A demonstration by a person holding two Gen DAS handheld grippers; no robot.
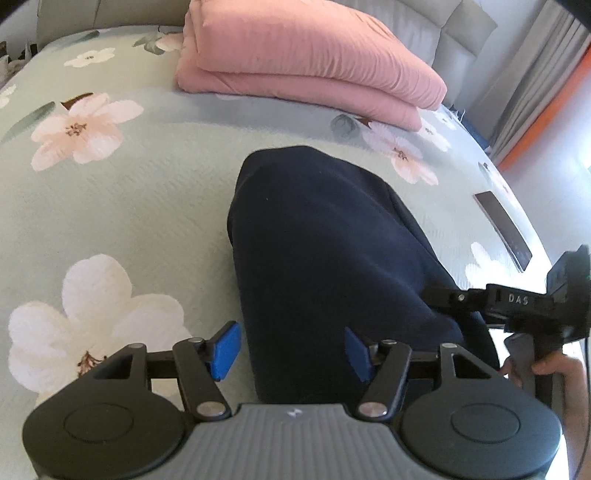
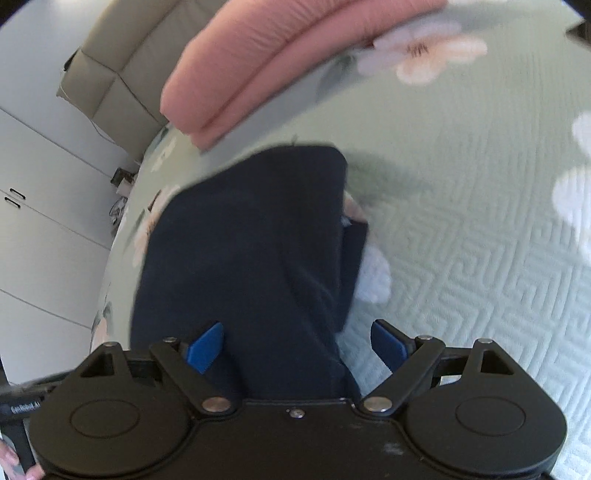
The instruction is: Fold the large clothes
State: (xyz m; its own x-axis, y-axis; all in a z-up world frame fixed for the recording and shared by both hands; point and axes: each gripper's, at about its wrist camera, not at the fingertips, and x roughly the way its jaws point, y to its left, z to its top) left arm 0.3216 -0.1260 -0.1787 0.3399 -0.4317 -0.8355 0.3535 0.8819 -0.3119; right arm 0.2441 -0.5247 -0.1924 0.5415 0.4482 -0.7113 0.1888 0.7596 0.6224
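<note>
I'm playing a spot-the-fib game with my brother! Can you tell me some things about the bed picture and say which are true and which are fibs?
1. The dark blue garment lies folded on the flowered bedspread. True.
2. The folded blanket is yellow. False: pink.
3. The left gripper is shut tight. False: its jaws stand apart.
4. A dark phone lies near the bed's edge. True.
5. The right gripper is open. True.

Bedroom with a floral bed

A pale green quilted bedspread with pink and white flowers (image 1: 147,192) meets a grey padded headboard (image 1: 450,33); grey curtains (image 1: 532,92) hang far right.
</note>
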